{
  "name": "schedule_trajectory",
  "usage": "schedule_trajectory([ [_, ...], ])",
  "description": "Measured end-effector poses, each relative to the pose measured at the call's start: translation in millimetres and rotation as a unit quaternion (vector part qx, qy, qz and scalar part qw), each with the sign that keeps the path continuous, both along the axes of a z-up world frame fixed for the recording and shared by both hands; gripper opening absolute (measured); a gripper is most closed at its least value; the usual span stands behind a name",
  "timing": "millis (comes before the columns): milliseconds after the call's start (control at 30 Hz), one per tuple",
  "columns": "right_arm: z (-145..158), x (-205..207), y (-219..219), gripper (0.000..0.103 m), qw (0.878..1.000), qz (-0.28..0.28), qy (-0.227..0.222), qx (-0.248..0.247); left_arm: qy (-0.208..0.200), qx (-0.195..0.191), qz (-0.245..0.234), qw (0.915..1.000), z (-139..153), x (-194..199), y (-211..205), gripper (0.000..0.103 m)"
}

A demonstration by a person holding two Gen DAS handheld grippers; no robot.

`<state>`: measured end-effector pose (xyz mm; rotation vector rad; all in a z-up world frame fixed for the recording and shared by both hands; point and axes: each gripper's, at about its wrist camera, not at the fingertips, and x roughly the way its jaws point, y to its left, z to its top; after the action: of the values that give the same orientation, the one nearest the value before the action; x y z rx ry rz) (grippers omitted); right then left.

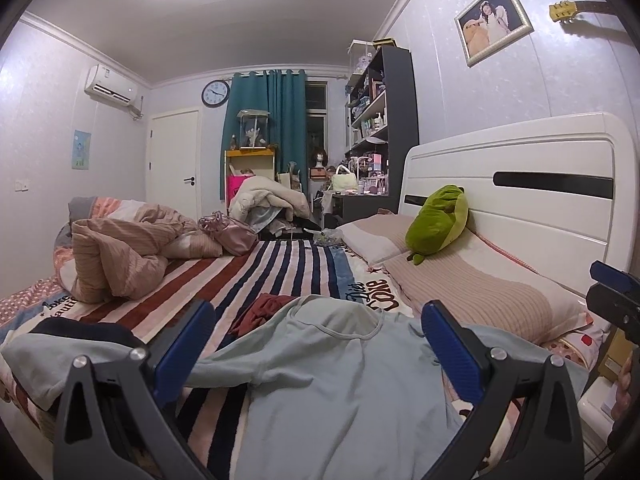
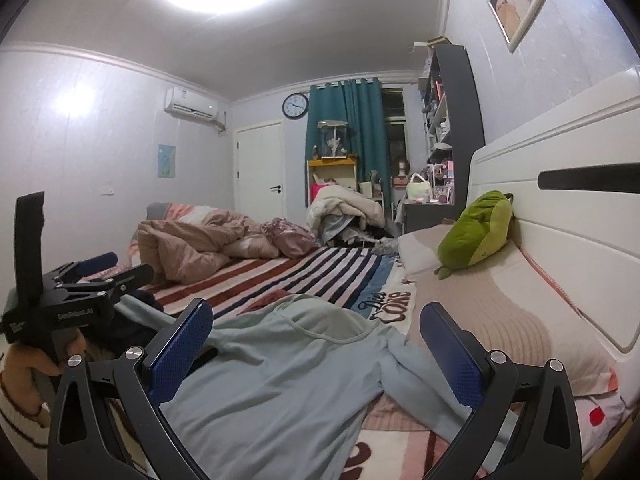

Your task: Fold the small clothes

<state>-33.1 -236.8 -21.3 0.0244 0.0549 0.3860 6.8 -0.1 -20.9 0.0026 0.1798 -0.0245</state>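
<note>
- The pale blue long-sleeved top (image 1: 344, 376) is lying spread face-up on the striped bed blanket (image 1: 256, 276), near the cameras, with its neckline (image 1: 340, 326) pointing toward the far side and one sleeve (image 1: 48, 360) trailing out to the left.
- The left claw (image 1: 318, 344) is hovering over the top with its blue pads (image 1: 182, 344) standing wide apart and gripping nothing.
- The right claw (image 2: 316, 346) is likewise gaping wide above the same garment (image 2: 280, 380), empty, with the right sleeve (image 2: 424, 376) running beneath its right pad.
- The fabric is looking thin, light and limp, probably a soft knit: it is wrinkling freely and will likely sag and slide rather than hold a crease.
- Pinching at a seam looks best to me, at the shoulders or the sleeve cuffs, since a flat mid-panel pinch may also catch the blanket.
- A dark red garment (image 1: 260, 312) is lying just beyond the left shoulder.
- The blanket is showing script lettering (image 2: 386, 306) that seems to read "Love"; the rest is unclear.
- The left tool's body (image 2: 76, 314), seen in the right view, is bearing small white print too blurred to read.
</note>
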Motion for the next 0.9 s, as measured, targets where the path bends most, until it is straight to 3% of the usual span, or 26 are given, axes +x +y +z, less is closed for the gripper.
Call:
schedule_trajectory([
  [167,-5,2,-1,0.103,1.000,-0.014,-0.001,-0.011,0.000,0.001,-0.007,1.0000,-1,-2,-2,0.102],
  [900,-12,4,3,0.103,1.000,0.024,0.015,-0.004,0.009,-0.001,-0.011,0.9999,0,-2,-4,0.102],
])
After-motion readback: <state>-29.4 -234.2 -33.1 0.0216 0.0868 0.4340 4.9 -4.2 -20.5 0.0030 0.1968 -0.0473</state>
